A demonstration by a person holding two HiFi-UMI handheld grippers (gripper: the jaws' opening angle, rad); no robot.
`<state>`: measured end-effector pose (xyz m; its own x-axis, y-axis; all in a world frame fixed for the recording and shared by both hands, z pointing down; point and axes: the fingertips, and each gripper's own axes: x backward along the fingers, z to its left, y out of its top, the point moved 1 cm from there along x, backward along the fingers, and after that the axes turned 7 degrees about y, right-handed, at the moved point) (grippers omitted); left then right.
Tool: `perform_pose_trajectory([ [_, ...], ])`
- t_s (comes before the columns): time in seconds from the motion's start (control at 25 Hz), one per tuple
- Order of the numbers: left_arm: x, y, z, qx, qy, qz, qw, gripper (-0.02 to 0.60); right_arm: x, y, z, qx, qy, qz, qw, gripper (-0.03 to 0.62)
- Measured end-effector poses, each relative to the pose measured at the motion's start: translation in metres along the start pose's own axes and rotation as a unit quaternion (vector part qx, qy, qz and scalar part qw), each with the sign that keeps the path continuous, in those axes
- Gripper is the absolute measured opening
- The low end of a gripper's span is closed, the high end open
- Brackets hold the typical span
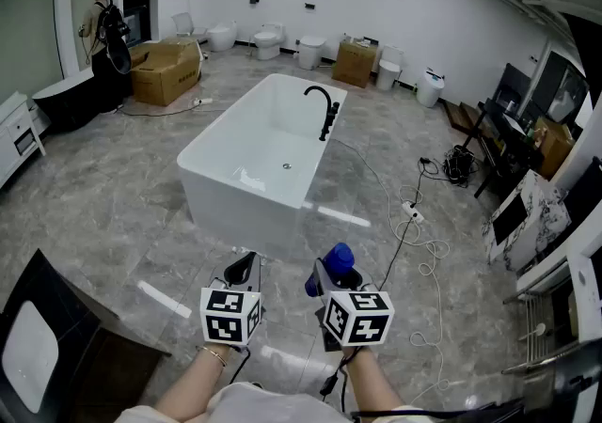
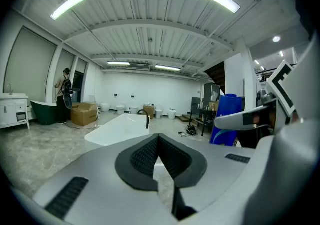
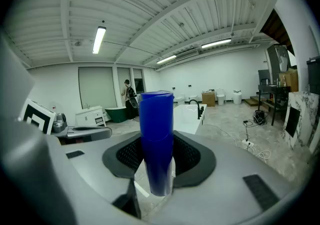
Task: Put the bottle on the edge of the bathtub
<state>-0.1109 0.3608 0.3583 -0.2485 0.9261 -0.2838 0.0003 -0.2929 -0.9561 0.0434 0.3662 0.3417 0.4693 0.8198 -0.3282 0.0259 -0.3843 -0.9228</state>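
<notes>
Bottle (image 3: pixel 156 139) upright between fingers (image 3: pixel 191 156) of right gripper (image 3: pixel 159 155), well short of bathtub (image 1: pixel 235 210)

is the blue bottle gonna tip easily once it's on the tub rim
Probably tippy: the blue bottle is tall and narrow, and the bathtub rim looks slim. Its smooth, glossy wall may slip. It seems stiff, showing no dent between the fingers of the right gripper.
</notes>
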Motion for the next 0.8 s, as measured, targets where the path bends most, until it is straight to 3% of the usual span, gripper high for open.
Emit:
perform_pose_trajectory([
  [0.8, -0.017, -0.001, 0.039, 0.01, -0.002, 0.009, 0.9999, 0.005, -0.032, -0.002, 0.017, -0.024, -0.003, 0.011, 1.0, 0.167],
])
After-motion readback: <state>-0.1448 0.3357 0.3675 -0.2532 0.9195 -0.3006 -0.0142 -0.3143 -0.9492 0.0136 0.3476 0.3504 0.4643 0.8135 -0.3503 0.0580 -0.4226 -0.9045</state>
